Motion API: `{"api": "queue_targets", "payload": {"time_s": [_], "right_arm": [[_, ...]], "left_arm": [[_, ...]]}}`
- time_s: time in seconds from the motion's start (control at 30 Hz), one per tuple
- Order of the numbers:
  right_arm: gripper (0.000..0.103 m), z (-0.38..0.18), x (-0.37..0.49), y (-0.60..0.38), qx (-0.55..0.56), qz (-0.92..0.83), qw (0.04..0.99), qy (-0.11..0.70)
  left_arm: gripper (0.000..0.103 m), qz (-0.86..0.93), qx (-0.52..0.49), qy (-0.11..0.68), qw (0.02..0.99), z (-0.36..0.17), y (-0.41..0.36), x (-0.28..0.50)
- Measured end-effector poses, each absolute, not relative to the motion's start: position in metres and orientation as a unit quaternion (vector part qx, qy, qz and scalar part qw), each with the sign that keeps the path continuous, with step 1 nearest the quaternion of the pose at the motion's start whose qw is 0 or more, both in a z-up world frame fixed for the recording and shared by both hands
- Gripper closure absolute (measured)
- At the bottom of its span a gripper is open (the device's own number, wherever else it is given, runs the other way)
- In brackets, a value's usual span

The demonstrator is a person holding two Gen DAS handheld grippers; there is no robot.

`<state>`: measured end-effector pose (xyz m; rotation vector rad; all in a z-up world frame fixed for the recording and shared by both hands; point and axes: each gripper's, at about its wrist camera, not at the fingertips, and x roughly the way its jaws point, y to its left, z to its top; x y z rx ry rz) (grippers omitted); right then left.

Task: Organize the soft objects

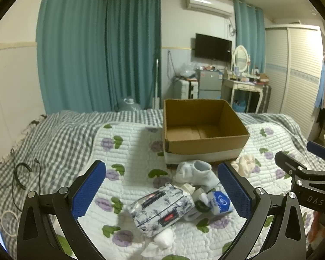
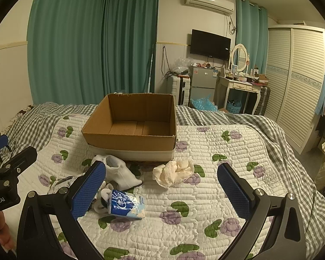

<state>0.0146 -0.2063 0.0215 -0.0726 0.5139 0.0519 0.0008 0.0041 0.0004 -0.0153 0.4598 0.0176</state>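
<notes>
With both the left tool and right tool gaping wide and empty, the soft items are lying bunched before the cardboard box, risking a multi-item grab.

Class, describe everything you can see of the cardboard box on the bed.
The cardboard box is brown, rectangular and open-topped, with no flaps showing, and looks like plain corrugated card. A pale band runs along the bottom of its near wall. Inside, only its bare floor shows; nothing lies in it. It sits upright on the flowered quilt. A white sock and a cream cloth lie just before it, outside.
</notes>
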Motion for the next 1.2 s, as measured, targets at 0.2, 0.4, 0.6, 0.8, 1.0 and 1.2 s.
{"api": "queue_targets", "payload": {"time_s": [0.2, 0.4, 0.6, 0.8, 1.0, 1.2], "right_arm": [[0.0, 0.021, 0.014, -0.206, -0.036, 0.026, 0.966, 0.255], [0.0, 0.022, 0.015, -0.206, -0.036, 0.026, 0.966, 0.255], [0.0, 0.017, 0.014, -0.203, -0.034, 0.035, 0.965, 0.259], [0.0, 0.021, 0.014, -0.202, -0.039, 0.04, 0.964, 0.261], [0.0, 0.029, 0.008, -0.203, -0.032, 0.052, 0.965, 0.255], [0.0, 0.04, 0.005, -0.196, -0.038, 0.069, 0.963, 0.256]], "left_arm": [[0.0, 0.009, -0.008, 0.228, 0.974, 0.0, 0.004, 0.001], [0.0, 0.007, -0.009, 0.228, 0.974, -0.001, 0.004, 0.0], [0.0, 0.004, -0.008, 0.226, 0.974, -0.002, 0.004, -0.001], [0.0, 0.001, -0.01, 0.23, 0.973, 0.0, 0.004, -0.001], [0.0, 0.005, -0.019, 0.218, 0.976, 0.016, 0.009, -0.011], [0.0, 0.009, -0.02, 0.218, 0.976, 0.023, 0.021, -0.017]]}}
